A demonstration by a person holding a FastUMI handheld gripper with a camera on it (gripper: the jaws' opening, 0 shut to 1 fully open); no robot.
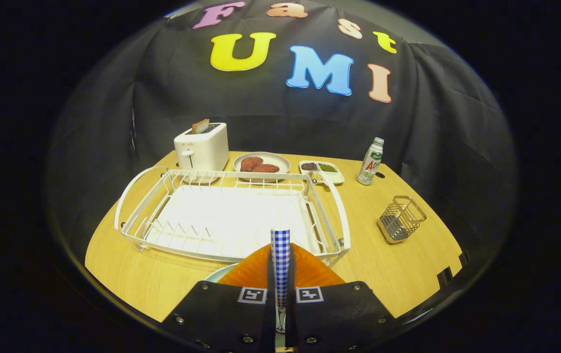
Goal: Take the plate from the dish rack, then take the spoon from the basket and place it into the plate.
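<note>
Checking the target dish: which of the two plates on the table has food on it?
The grey plate beyond the dish rack, beside the toaster, carries two brown patties. The orange plate just ahead of the fingers carries none; the gripper is shut on a checked-handled spoon over it.

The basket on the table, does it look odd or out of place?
Yes. The wire basket lies tipped on its side, right of the dish rack, with nothing visible inside. The fingers are shut on the checked spoon handle, over the orange plate.
</note>
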